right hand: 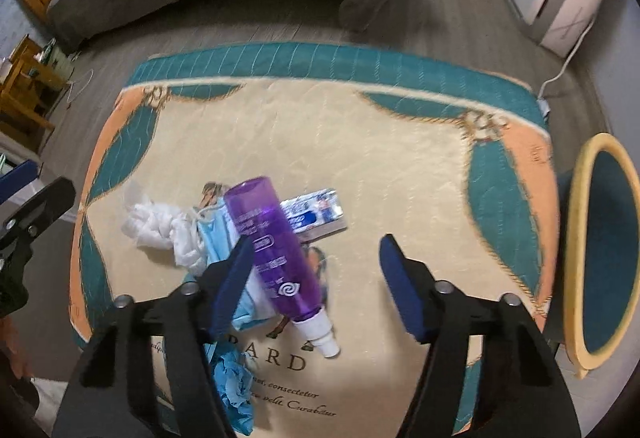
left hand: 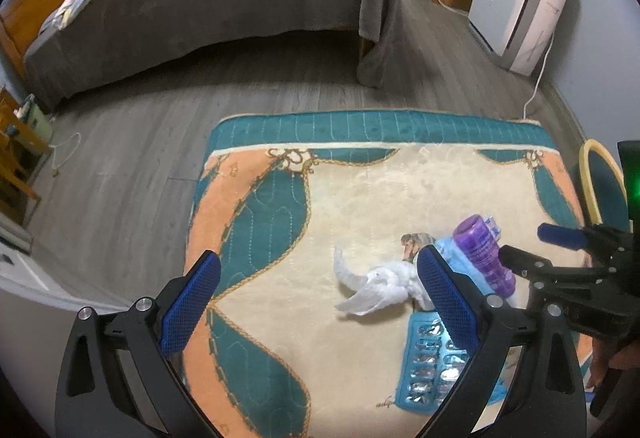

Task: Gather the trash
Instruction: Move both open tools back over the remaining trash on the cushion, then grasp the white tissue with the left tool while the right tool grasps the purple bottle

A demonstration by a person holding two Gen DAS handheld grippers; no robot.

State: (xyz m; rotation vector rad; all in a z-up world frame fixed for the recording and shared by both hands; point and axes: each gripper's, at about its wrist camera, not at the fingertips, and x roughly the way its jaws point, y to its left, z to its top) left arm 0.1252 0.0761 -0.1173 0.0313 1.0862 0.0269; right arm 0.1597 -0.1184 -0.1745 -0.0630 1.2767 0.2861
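Pretty dim indoor light with a cool cast, and the space under the bed (left hand: 224,50) is deep in shadow. Both views have heavy fisheye bending and black corners. The right wrist view is noticeably motion-blurred, and a green glow (left hand: 634,194) flares at the left view's right edge.

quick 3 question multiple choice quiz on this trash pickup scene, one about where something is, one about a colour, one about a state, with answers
1. Where does the round bin stand?
A. in the middle of the rug
B. off the rug's right edge
C. under the bed

2. What colour is the spray bottle?
A. purple
B. green
C. red

3. How does the spray bottle lie?
A. upright on its base
B. on its side atop the pile of trash
C. lifted clear in a gripper

Answers:
1. B, its yellow rim shows beside the rug at the right of the right wrist view.
2. A, its clear body is purple with a white nozzle.
3. B, it lies flat across the blue face mask, and the right gripper stands open around it.
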